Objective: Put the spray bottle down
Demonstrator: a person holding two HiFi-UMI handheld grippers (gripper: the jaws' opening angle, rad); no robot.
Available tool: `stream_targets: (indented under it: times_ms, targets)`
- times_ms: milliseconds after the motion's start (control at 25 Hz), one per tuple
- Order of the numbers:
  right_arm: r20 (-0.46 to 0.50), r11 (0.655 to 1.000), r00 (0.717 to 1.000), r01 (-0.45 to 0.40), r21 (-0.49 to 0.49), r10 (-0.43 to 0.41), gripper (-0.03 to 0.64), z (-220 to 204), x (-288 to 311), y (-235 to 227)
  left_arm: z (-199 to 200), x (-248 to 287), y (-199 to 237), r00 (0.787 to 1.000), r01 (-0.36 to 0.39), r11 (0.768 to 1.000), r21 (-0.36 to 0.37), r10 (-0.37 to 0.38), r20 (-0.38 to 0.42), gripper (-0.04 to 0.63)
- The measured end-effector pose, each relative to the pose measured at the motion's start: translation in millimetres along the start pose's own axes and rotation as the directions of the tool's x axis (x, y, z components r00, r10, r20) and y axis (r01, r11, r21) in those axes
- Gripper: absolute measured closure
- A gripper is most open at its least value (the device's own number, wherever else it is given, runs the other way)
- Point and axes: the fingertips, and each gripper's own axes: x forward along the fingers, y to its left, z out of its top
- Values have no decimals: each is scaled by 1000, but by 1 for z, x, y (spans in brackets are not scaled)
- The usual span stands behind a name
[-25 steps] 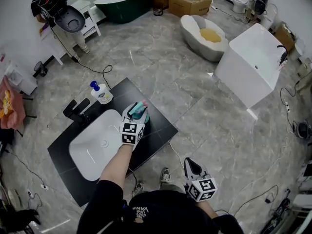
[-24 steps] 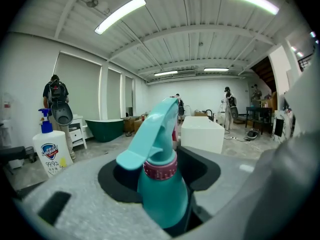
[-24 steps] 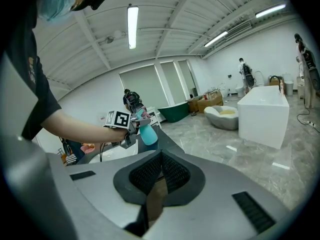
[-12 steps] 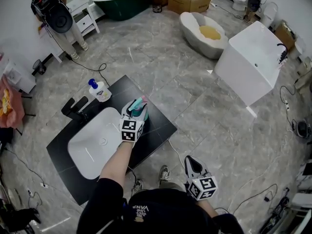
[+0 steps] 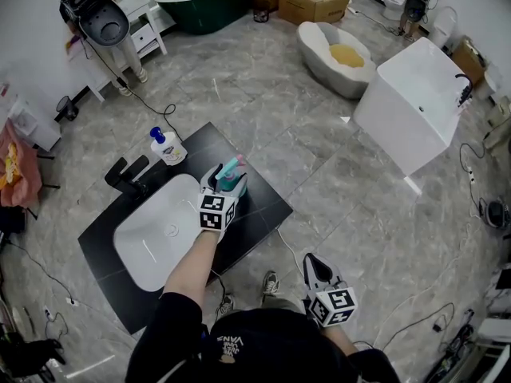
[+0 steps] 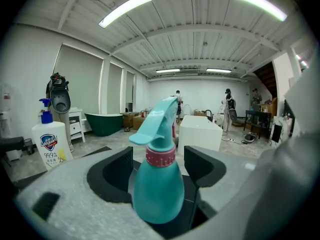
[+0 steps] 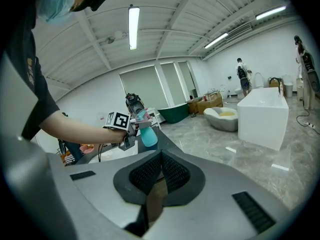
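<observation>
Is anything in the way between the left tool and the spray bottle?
No. The spray bottle stands right inside the left tool, whose jaws have just been opening. Nothing else is between them.

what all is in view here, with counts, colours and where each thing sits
spray bottle: 1, teal with pink collar, upright on the counter
soap pump bottle: 1, white with blue pump, counter's far corner
counter: 1, black, in front of the person
sink basin: 1, white, set in the counter
faucet: 1, black, behind the basin
white bathtub: 1, box-shaped, floor at right
grey oval bathtub: 1, yellow inside, floor beyond
dark green bathtub: 1, far wall
cardboard boxes: at least 2, brown, beside the green tub
left gripper: 1, jaws have just been opening, bottle between them, not pressed
right gripper: 1, jaws together, empty, low at the person's right
</observation>
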Motion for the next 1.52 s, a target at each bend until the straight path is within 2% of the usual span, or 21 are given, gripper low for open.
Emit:
stream_targets:
  times_ms: [640, 1160, 1520]
  targets:
    - [34, 1000, 999, 23, -3, -23, 614, -4, -18, 26, -7, -43, -10, 998, 58, 998, -16, -58, -5, 264]
    - [60, 1000, 998, 19, 5, -19, 614, -21, -30, 81, -35, -127, -13, 995, 92, 996, -2, -92, -40, 265]
    - [94, 999, 995, 37, 4, -38, 614, -34, -44, 123, -45, -192, -30, 986, 165, 986, 18, -164, -30, 268]
